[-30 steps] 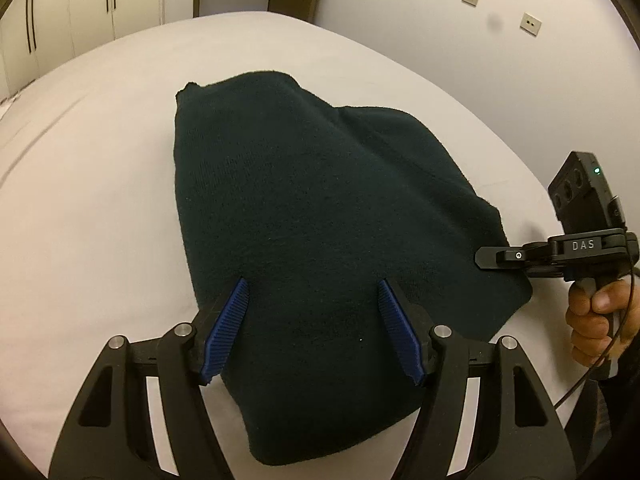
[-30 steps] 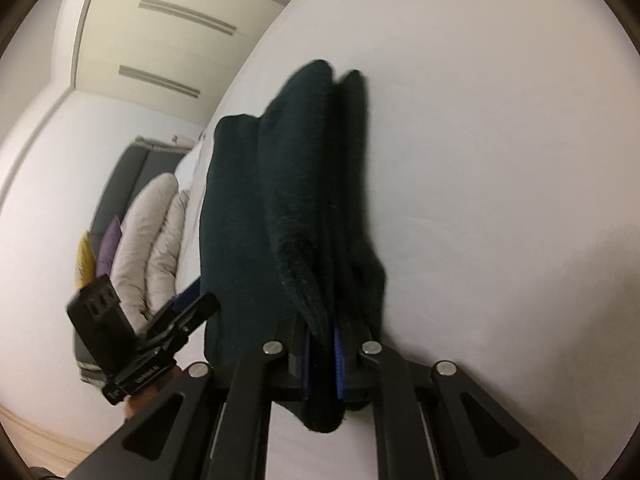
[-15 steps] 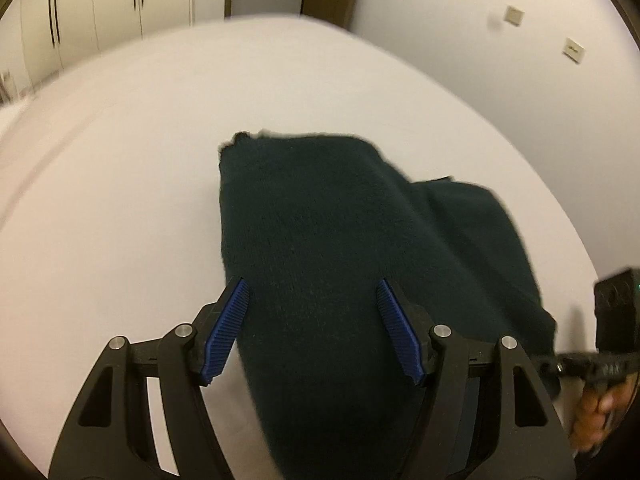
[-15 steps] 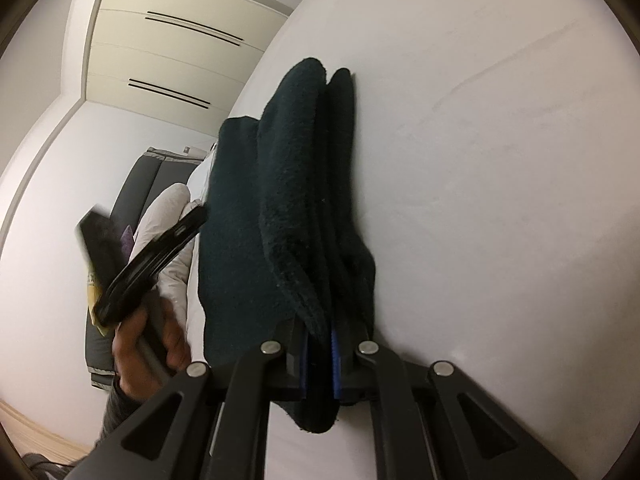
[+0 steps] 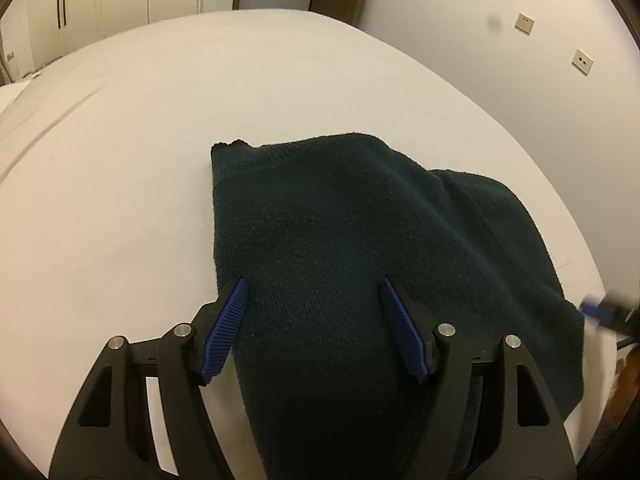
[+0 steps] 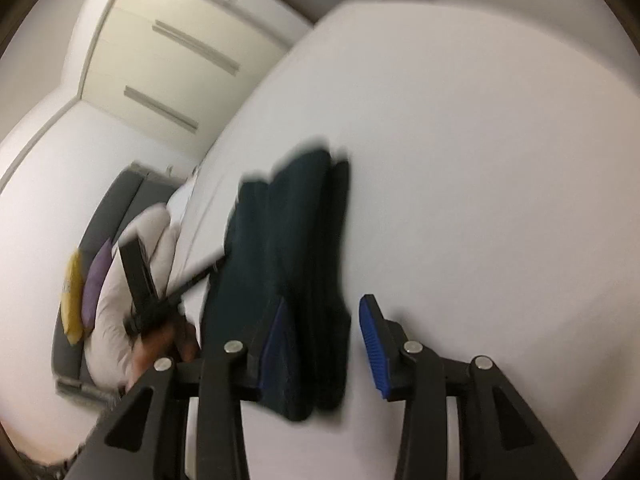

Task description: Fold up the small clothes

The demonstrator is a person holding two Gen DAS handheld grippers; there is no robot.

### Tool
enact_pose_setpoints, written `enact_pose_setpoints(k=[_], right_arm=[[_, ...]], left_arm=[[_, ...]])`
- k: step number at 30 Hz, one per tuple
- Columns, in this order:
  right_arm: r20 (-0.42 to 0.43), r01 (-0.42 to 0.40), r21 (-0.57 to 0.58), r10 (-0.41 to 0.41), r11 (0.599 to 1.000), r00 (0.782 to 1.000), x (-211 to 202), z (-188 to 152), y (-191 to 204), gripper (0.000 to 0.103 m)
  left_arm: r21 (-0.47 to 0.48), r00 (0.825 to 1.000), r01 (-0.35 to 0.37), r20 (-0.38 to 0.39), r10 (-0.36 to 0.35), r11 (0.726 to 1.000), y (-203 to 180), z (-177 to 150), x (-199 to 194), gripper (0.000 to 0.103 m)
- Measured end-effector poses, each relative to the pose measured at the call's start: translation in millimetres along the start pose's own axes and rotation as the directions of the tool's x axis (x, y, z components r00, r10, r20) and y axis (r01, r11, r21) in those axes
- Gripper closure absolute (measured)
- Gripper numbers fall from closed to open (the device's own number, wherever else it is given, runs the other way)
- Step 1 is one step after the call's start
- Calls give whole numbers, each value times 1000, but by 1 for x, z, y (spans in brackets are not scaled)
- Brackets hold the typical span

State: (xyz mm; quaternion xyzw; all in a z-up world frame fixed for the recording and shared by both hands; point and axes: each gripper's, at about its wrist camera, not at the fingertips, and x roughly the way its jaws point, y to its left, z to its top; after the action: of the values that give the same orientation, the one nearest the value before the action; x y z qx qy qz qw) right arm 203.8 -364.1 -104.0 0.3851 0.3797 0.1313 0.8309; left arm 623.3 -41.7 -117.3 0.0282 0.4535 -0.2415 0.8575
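1. Left wrist view: a dark green knitted garment (image 5: 360, 280) is seen lying folded on a white bed sheet (image 5: 120, 160), nearer the right-hand edge of the bed than the left, with its far corner pointing toward the bed's far edge.
2. A fine, fuzzy knit texture is shown across the garment; a ribbed band is visible along its far edge, and a second layer is stepped out on the right side.
3. The left gripper (image 5: 314, 330) is held above the near part of the garment, with its jaws spread wide and opening slightly; the ridged blue pads (image 5: 226, 326) are not pressed on the cloth.
4. At the right edge of this view a blurred blue and black shape (image 5: 604, 308) is seen, probably the tip of the other tool.
5. Right wrist view: the right gripper (image 6: 326, 342) is shown with its jaws opening; the thick folded end of the garment (image 6: 296, 280) lies between them, close against the left pad, while the right pad (image 6: 372, 344) stands clear of it over bare sheet.
6. The sheet is smooth and matte, almost without creases.
7. Beyond the left edge of the bed a grey sofa (image 6: 100, 216) is made out, carrying pale, purple and yellow cushions (image 6: 72, 296).
8. A hand (image 6: 160, 344) gripping the black handle of the left tool is seen there, heavily blurred.
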Motion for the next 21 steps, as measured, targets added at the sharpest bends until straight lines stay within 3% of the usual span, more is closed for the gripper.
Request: enact_pose_setpoints(k=[3,5,6,9,13,15,16,17,18,21], right_arm=[[-24,-27,-66,25,997,999,23,13,26,58],[-74,-59,-112,50,992,996,51,15,42,45],[-91,-62,-121,51,991,995,64,15,44,44],[-133,-21,-113,5,993,991,88,15,25,44],[-105,-59,-72,51,996,993,77,16,-2,61],[-68,-53,-44,50,998,996,56,16,-12,62],[-49,-14,-36,12,999,999,47,17,-14,51],[-32,23,-23,-23,999,999,40,19,-18,33],[-5,28,-2,-28,1000,1000,28,19,-23,29],[-3,3,26,-3,1000,1000,13,22,-35,28]], left_arm=[[11,1000,-15,9,15,1000,5,6,2,34],[10,1000,-13,10,13,1000,-4,10,9,34],[12,1000,-11,10,11,1000,-21,16,19,34],[4,1000,1,25,-1,1000,-11,15,14,34],[11,999,-1,37,0,1000,-7,11,13,33],[3,999,-4,38,4,1000,-19,-4,3,33],[-2,999,-7,40,7,1000,-16,-16,-4,33],[-5,999,-12,45,12,1000,-15,-14,-10,33],[-7,998,-21,57,21,1000,-4,-49,-26,33],[-27,992,-75,98,77,997,4,-64,-59,32]])
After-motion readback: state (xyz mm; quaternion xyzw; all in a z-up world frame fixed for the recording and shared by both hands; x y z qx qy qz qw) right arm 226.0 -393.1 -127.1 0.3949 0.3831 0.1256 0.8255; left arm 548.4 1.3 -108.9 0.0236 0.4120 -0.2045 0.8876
